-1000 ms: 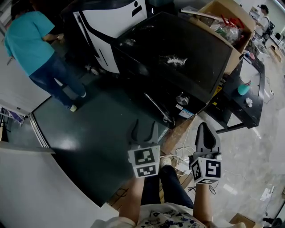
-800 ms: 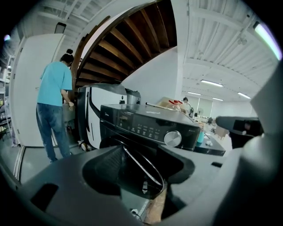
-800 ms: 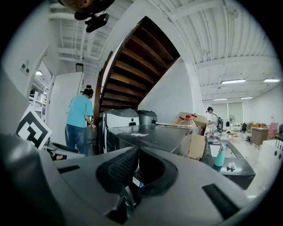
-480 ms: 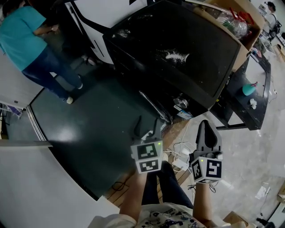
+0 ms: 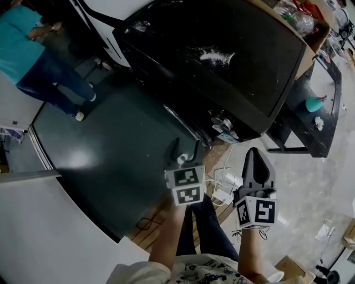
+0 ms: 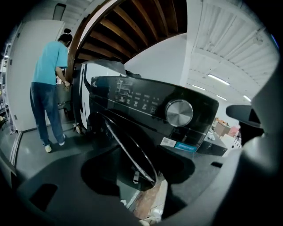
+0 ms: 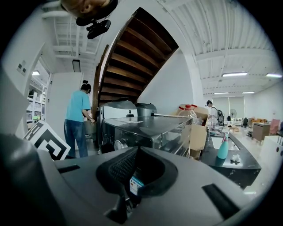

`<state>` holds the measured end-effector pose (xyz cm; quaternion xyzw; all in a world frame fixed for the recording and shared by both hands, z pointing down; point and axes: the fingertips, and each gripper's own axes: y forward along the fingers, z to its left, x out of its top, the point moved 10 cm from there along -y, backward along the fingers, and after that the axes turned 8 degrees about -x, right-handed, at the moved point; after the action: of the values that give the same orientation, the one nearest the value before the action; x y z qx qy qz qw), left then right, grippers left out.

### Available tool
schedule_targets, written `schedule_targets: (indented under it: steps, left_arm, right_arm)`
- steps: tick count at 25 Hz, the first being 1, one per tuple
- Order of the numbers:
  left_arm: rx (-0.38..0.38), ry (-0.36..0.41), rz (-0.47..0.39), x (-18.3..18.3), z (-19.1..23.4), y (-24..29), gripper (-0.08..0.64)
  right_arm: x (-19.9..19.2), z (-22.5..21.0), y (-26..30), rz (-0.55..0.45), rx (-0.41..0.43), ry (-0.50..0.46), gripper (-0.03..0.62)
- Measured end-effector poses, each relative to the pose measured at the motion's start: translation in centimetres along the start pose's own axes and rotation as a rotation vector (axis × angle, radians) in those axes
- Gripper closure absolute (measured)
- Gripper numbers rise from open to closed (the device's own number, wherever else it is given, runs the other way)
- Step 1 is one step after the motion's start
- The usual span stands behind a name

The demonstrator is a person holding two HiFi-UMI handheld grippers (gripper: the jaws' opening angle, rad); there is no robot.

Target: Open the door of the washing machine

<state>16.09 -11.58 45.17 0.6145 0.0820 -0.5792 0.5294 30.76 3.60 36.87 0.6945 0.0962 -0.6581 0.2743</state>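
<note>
The black washing machine (image 5: 222, 55) stands ahead of me, its front facing my grippers. Its round door (image 5: 186, 130) with a chrome rim stands out at an angle from the front, below the silver knob (image 5: 223, 122). My left gripper (image 5: 186, 151) is open, its jaws just short of the door's lower edge and touching nothing. In the left gripper view the door (image 6: 128, 150) fills the gap between the jaws, under the knob (image 6: 179, 112). My right gripper (image 5: 256, 158) is shut and empty, to the right, short of the machine's right corner.
A person in a teal shirt (image 5: 33, 61) stands at the far left by a white appliance (image 5: 105, 16). A cardboard box (image 5: 310, 28) sits behind the machine. A black table (image 5: 310, 133) with a teal bottle (image 5: 315, 104) is on the right. Cables and a power strip (image 5: 222, 195) lie at my feet.
The view has closed in on the machine. My left gripper has moved a little forward toward the door's lower edge. The right gripper keeps its place, still shut.
</note>
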Motion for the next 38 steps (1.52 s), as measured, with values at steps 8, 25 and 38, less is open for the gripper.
schedule_targets:
  steps: [8, 25, 38]
  left_arm:
    - [-0.005, -0.047, 0.062, -2.6, -0.2, 3.4, 0.318]
    - [0.003, -0.099, 0.114, -4.9, -0.6, 9.1, 0.318]
    - [0.024, -0.115, 0.131, -5.4, -0.6, 10.4, 0.321]
  right_arm:
    - [-2.4, -0.7, 0.7, 0.043, -0.004, 0.01, 0.572]
    - [-6.0, -1.7, 1.9, 0.116, 0.01, 0.024, 0.572]
    - [-6.2, -2.0, 2.9, 0.124, 0.035, 0.031, 0.572]
